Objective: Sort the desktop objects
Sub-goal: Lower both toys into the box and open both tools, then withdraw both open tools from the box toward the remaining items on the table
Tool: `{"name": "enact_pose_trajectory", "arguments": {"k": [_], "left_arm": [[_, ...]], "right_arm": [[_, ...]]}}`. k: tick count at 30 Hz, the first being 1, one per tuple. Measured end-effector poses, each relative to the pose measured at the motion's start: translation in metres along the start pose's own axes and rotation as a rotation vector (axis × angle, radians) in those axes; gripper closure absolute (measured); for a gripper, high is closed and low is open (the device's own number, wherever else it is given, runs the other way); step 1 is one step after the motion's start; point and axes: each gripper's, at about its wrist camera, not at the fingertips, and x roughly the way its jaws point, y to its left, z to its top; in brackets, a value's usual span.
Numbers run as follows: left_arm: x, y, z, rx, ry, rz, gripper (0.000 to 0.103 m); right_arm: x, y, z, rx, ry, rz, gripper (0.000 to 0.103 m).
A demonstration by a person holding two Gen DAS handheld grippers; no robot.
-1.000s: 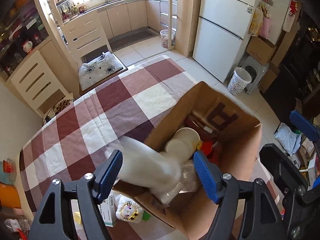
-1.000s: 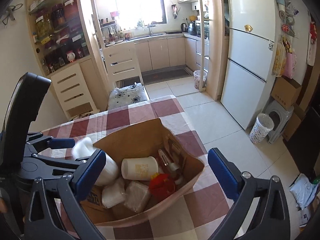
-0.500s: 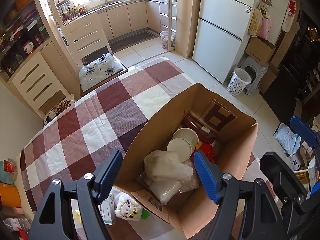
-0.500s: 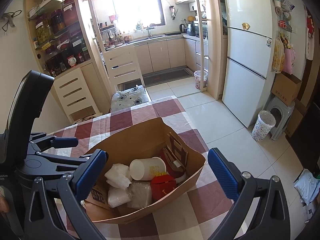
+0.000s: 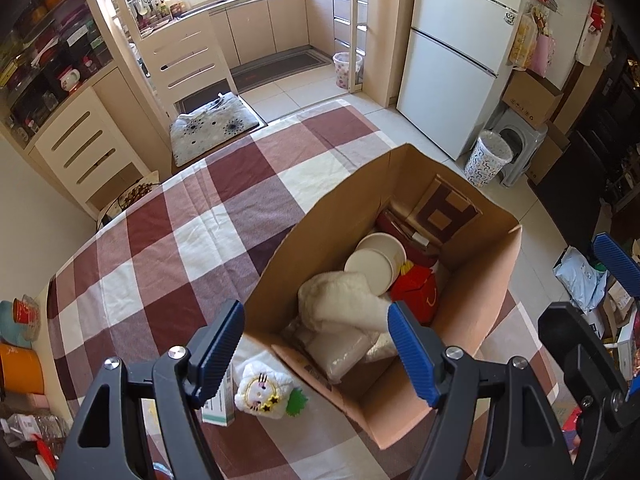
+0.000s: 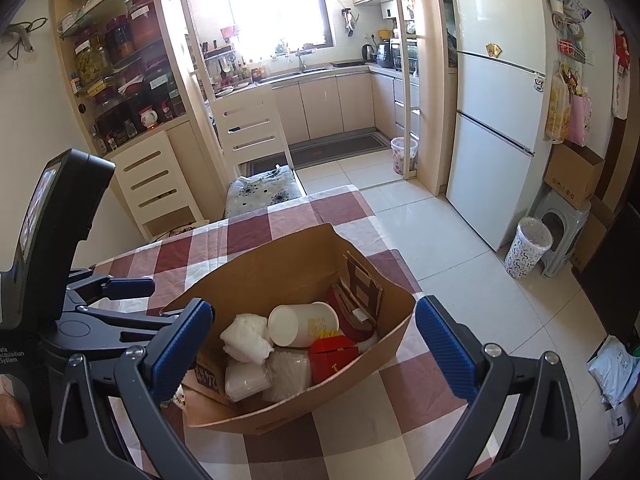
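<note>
An open cardboard box (image 5: 476,304) (image 6: 288,276) stands on the checked tablecloth (image 5: 168,248). Inside lie a white crumpled wad (image 5: 340,300) (image 6: 246,338), a white paper cup (image 5: 376,258) (image 6: 302,324), a red fries carton (image 5: 416,292) (image 6: 332,356) and clear plastic packs (image 5: 340,350). My left gripper (image 5: 316,350) is open and empty above the box's near left corner. My right gripper (image 6: 314,344) is open and empty, hovering over the box. A white plush toy (image 5: 262,394) and a small green-white carton (image 5: 222,404) lie on the cloth left of the box.
A chair with a patterned cushion (image 5: 214,126) stands at the table's far side. A white fridge (image 5: 452,60), a patterned bin (image 5: 488,158) and a grey stool sit on the floor to the right. Cups and clutter (image 5: 20,332) sit at the table's left edge.
The white wad has dropped from between my left fingers into the box and settled beside the cup. Both grippers have lifted and drawn back a little.
</note>
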Motion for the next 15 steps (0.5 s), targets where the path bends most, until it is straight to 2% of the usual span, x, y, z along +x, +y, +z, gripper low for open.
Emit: {"name": "enact_pose_trajectory", "arguments": {"k": [15], "left_arm": [[-0.021,0.001,-0.024,-0.033,0.004,0.022,0.027]], "right_arm": [[-0.027,0.005,-0.017,-0.012,0.014,-0.010,0.000]]}}
